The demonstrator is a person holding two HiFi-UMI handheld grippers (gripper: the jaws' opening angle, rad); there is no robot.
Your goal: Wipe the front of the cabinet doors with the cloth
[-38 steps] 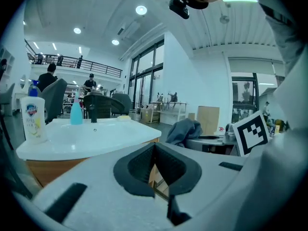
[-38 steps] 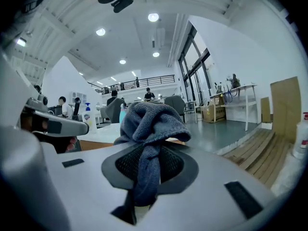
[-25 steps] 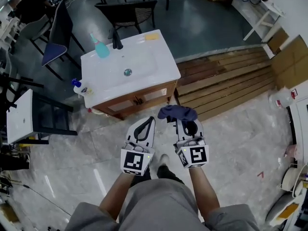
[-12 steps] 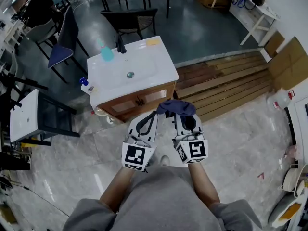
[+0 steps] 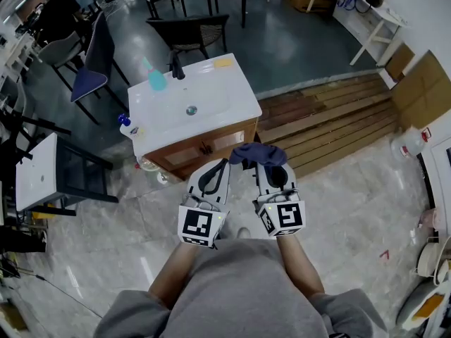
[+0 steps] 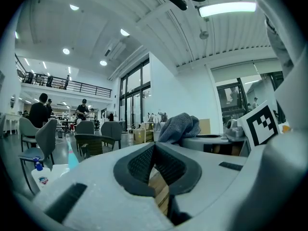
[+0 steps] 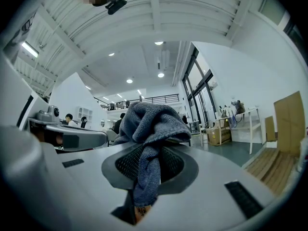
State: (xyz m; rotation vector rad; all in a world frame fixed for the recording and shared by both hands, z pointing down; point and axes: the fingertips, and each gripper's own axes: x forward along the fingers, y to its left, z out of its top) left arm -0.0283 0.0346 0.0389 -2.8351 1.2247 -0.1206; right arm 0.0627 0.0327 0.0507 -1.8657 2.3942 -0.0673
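Observation:
A dark blue-grey cloth [image 5: 258, 154] is bunched at the tip of my right gripper [image 5: 264, 165], which is shut on it; in the right gripper view the cloth [image 7: 150, 129] hangs down between the closed jaws. My left gripper [image 5: 221, 166] is beside it, shut with nothing in it. Both are held close to me, just in front of the wooden cabinet doors [image 5: 203, 147] under the white sink top [image 5: 190, 104]. The cloth [image 6: 179, 127] also shows in the left gripper view, to the right.
On the sink top stand a teal bottle [image 5: 156, 78], a black tap [image 5: 175, 67], a yellow pad [image 5: 224, 63] and a blue-capped bottle [image 5: 126, 126]. Chairs [image 5: 187, 29] stand behind the sink. A wooden slatted platform [image 5: 328, 115] lies right. A white side table [image 5: 39, 173] stands left.
The view has drawn slightly nearer the cabinet since a second ago. Both grippers keep their pose, with the cloth still in the right one.

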